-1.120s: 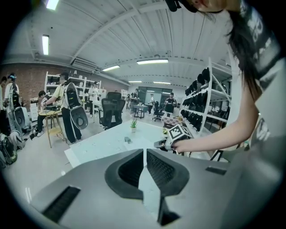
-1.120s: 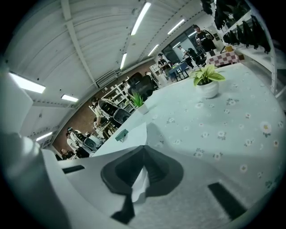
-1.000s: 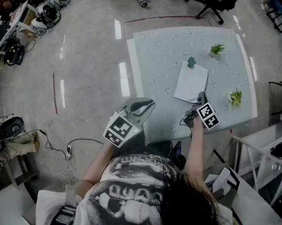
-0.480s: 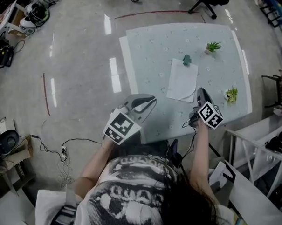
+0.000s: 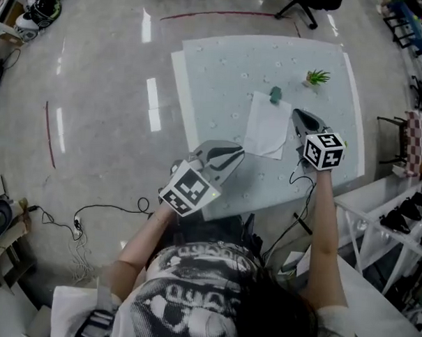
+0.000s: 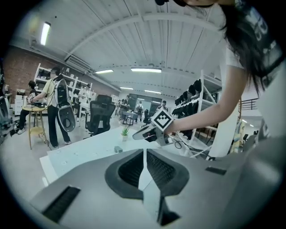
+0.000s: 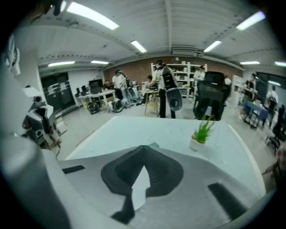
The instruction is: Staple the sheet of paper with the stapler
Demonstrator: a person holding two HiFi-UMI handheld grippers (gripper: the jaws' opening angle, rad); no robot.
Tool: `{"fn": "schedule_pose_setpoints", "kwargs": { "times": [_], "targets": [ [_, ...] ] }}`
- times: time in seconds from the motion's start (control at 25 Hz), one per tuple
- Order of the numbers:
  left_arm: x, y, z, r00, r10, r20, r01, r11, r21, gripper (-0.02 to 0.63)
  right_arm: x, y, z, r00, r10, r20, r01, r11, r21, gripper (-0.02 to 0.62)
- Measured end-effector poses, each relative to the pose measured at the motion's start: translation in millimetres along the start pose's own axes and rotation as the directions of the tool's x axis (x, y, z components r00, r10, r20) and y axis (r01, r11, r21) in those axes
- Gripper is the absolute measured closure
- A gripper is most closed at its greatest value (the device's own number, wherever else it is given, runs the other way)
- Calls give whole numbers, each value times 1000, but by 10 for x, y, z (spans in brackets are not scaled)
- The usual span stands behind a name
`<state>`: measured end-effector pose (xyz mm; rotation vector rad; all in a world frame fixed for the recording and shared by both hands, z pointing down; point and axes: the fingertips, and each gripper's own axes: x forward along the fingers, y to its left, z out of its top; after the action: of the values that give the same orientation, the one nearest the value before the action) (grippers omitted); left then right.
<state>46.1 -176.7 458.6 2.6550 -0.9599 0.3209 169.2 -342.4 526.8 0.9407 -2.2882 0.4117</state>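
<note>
While the sheet of paper (image 5: 266,125) lies flat on the table (image 5: 222,74), right of centre, its long axis runs from the near edge twd the far edge, near end leaning slightly left. Stapler (image 5: 275,95), small & green, sits at the sheet's far edge nr its far-right corner; too small to tell which way it points.

Right gripper (image 5: 298,116) hangs just beside the sheet's right edge, tips aimed twd the far side of the table. Its jaws have just been closing & are now pressed together w/ nothing btwn them. Left gripper (image 5: 238,156) is over the table's near edge, tips aimed twd the sheet's near-left corner, apart from it. Its jaws are also pressed together, nothing held.

Room: left of the sheet is a wide stretch of open tabletop w/ only small pale specks. Right of the sheet is a narrower strip up to the table's right edge. Potted plant (image 5: 316,77) stands nr the far-right corner, apart from the stapler. Sheet's near end stops short of the table's near edge.
</note>
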Motion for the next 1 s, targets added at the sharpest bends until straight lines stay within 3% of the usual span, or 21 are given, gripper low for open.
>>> {"fn": "schedule_pose_setpoints", "kwargs": {
  "times": [0.08, 0.2, 0.4, 0.76, 1.0],
  "targets": [
    [44, 33, -3, 1000, -4, 12, 4, 1000, -3, 586, 190, 48, 47, 995, 62, -77, -71, 990, -123, 591],
    [100, 83, 4, 1000, -10, 19, 10, 1000, 0, 586, 442, 105, 31, 971, 125, -203, -178, 947, -266, 591],
    [147, 166, -4, 1000, -16, 17, 16, 1000, 10, 586, 776, 79, -119, 909, 135, -395, -305, 861, -407, 591],
    [157, 306, -107, 1000, -4, 2, 4, 1000, -13, 586, 1022, 106, -232, 792, 129, -596, -454, 778, -435, 591],
    [142, 396, -123, 1000, -1, -6, 1, 1000, -18, 586, 969, 110, -223, 735, 136, -664, -508, 759, -406, 591]
  ]
}}
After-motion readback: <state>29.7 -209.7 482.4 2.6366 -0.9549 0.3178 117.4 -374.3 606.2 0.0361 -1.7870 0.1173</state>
